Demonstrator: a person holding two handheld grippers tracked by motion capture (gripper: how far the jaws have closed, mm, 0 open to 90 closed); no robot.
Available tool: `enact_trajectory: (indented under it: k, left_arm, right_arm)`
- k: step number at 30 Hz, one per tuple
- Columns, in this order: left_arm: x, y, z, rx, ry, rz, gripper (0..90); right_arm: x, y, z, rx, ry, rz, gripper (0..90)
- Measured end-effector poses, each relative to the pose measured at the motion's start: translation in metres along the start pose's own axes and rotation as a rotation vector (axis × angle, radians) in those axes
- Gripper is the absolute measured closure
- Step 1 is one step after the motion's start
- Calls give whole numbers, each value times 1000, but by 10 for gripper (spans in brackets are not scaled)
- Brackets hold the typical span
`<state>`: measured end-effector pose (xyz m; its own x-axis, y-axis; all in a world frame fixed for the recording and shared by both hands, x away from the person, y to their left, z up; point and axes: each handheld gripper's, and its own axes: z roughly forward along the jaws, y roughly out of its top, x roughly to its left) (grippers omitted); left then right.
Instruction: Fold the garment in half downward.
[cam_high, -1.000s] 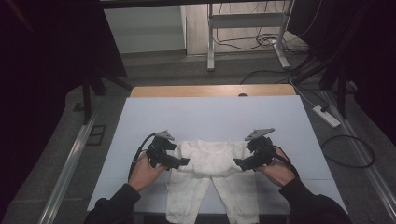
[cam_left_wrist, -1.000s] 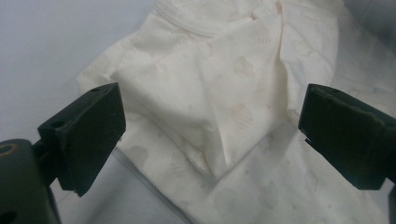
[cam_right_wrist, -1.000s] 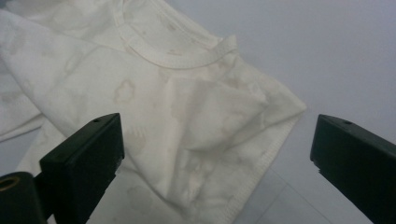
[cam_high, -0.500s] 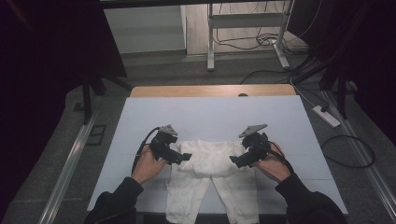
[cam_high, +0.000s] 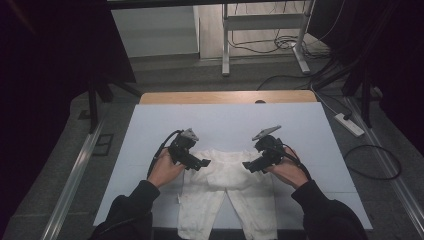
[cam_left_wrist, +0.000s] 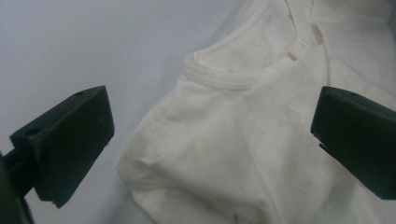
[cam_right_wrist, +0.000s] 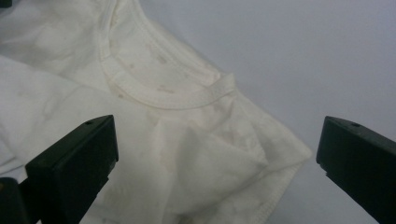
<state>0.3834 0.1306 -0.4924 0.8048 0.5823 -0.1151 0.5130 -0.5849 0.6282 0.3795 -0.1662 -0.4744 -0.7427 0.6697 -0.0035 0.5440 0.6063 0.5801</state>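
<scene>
While the white garment lies flat on the pale blue table, close to the near edge, both grippers hover over its far part. In the high view the left gripper is at the left far corner of the cloth and the right gripper is at the right far corner, and they point toward each other with the middle of the garment between them. The two long parts of the garment run toward the person and reach the near edge of the table.

Seen along the left gripper, the jaws stand wide apart and a folded corner with a ribbed hem lies between and below them; the pads do not press on it. Seen along the right gripper, the jaws are also wide apart, and the other corner with its round hem lies under the gap, not gripped. The left jaws have just been opening, with nothing clamped between them.
</scene>
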Motion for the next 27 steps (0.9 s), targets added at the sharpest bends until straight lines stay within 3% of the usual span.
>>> enact_trajectory:
  k: [12, 18, 22, 24, 27]
  left_arm:
    - [6, 19, 18, 32, -19, -4, 0]
    - [5, 29, 28, 42, -29, -36, 0]
    - [7, 27, 32, 38, -38, -44, 35]
    - [9, 25, 31, 32, -57, -58, 121]
    - [10, 23, 31, 38, -52, -55, 305]
  right_arm:
    - [-5, 21, 20, 48, -12, 18, 0]
    - [-7, 29, 31, 81, -14, 16, 10]
    - [-7, 28, 35, 95, -15, -3, 115]
    - [-7, 27, 35, 101, -14, -25, 211]
    - [-7, 26, 33, 88, 10, -32, 397]
